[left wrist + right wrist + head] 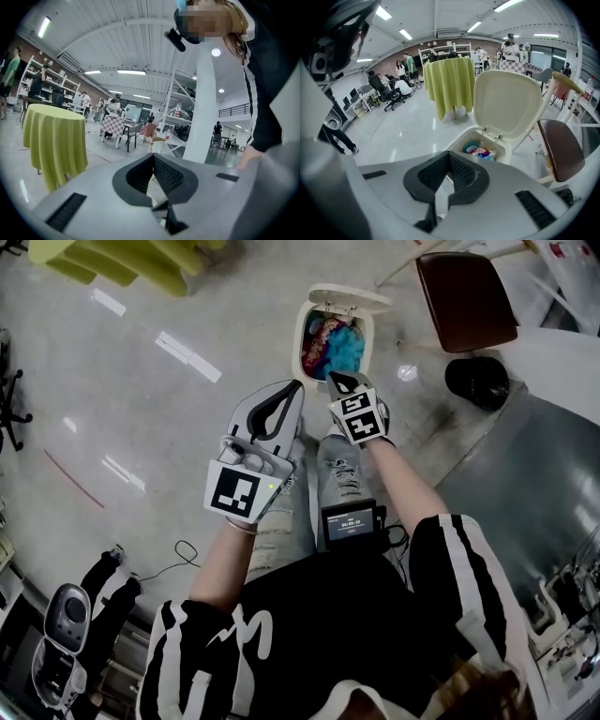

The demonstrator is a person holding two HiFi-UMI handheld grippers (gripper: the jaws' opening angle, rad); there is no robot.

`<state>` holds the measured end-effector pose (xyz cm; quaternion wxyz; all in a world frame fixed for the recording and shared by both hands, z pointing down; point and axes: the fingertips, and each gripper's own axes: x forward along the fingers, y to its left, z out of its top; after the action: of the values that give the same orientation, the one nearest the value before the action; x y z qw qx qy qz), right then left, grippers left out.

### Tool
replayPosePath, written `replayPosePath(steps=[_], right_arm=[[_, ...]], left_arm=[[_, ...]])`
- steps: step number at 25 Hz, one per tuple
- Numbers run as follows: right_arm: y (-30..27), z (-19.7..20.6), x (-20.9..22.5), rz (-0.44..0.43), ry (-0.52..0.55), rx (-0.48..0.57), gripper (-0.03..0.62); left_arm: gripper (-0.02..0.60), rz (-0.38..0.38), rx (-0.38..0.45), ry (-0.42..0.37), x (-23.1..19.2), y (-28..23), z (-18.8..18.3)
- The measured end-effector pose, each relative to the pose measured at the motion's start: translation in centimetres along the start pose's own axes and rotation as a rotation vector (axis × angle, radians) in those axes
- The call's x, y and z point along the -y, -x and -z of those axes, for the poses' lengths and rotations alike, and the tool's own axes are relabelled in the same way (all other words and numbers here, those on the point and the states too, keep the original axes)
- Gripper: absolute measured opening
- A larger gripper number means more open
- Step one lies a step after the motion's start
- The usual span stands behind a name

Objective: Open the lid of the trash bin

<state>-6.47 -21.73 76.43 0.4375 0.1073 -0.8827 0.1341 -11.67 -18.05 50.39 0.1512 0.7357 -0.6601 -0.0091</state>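
Plastic on the lid (pixel 508 105) is looking thin and light, probably easy to tip by its front edge, and it is standing open over the trash bin (pixel 299 338) on the floor (pixel 141 409), while the left claw (pixel 297 387) and the right claw (pixel 336 381) are pinching shut on nothing.

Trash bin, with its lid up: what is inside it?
The trash bin holds a heap of blue and pink rubbish; its lid stands raised behind. Whatever lies beneath the heap, and the bin's bottom, is covered.

Workshop hall: shelving (pixel 69 91), draped table (pixel 54 140)
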Motion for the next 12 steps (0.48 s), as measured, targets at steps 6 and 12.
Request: replayPosePath(steps=[6,12], right_arm=[[1.3,-0.9,-0.4,0.006,-0.005,0.022,0.006],[3.1,-2.3,-0.6,0.000,-0.008,0.065,0.006]], left_arm=[[0.008,0.007,-0.004,-0.017,0.5,0.4,-0.7],[0.008,0.005,-0.003,-0.022,0.7,0.6,-1.5]])
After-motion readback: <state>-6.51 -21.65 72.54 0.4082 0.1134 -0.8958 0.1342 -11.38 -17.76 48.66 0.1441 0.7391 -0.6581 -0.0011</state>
